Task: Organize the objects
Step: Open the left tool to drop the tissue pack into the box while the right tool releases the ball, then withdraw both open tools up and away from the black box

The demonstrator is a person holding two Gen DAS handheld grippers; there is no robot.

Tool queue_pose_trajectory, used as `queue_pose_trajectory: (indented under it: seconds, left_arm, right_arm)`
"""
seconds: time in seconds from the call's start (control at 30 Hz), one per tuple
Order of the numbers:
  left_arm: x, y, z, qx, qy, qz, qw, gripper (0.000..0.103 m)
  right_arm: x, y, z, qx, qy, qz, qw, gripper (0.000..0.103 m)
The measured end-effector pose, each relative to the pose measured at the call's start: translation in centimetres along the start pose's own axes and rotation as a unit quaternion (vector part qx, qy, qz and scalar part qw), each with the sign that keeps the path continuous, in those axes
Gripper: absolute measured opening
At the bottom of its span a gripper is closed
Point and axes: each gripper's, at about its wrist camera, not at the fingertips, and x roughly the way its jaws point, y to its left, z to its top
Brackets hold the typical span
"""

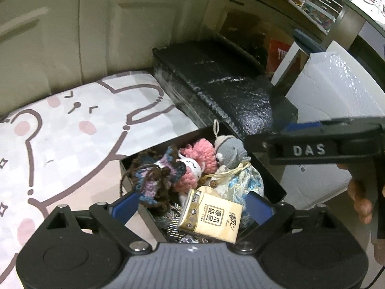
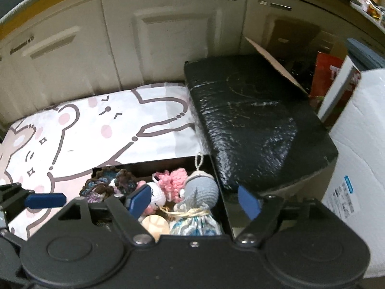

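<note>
An open black box [image 1: 168, 142] [image 2: 144, 163] sits on a cartoon mat, packed with soft things. Inside are a grey crochet doll [image 1: 231, 151] [image 2: 202, 187], a pink and white crochet toy [image 1: 199, 154] [image 2: 173, 180], a brown, blue and purple crochet piece [image 1: 154, 175] [image 2: 105, 183], a blue patterned drawstring pouch [image 1: 245, 180] [image 2: 195, 224] and a beige tissue pack [image 1: 211, 216]. My left gripper [image 1: 192, 201] hangs open above the box, with the tissue pack lying loose below it. My right gripper [image 2: 192, 198] is also open over the box, pads touching nothing.
A black foam-wrapped block [image 1: 216, 84] [image 2: 252, 125] lies just behind the box. White packaging [image 1: 336, 91] [image 2: 356, 144] stands to the right. The cartoon mat [image 1: 72, 132] [image 2: 84, 125] spreads left, with cabinet doors [image 2: 168, 36] behind. A hand [image 1: 361, 202] holds the right gripper's handle.
</note>
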Motion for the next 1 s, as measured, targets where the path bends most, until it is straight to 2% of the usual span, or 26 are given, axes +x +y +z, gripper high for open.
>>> queue_pose_trajectory:
  seconds: [0.13,0.2,0.37,0.7,1.0]
  left_arm:
    - [-0.9,0.2,0.0,0.002,-0.003,0.011,0.9999,0.101]
    - [-1.5,0.3,0.2,-0.002,-0.01,0.023,0.9997,0.102]
    - [-3.8,0.2,0.8,0.002,-0.029,0.023,0.9993,0.103]
    - [-8.5,-0.9,0.9,0.022,-0.059,0.04,0.9972,0.103]
    - [-13.5,-1.3,-0.8,0.039,-0.082,0.053,0.9945,0.103]
  right_arm:
    - [-1.2,-0.5,-0.6,0.018,-0.013,0.0,1.0,0.086]
    - [-2.0,-0.7,-0.8,0.023,-0.026,-0.001,0.999,0.093]
    - [-4.7,-1.0,-1.2,0.018,-0.059,0.001,0.998,0.103]
    - [-9.5,-1.7,-2.4,0.02,-0.095,0.003,0.995,0.103]
    - [-14.2,-1.1,-3.6,0.026,-0.129,0.014,0.991,0.103]
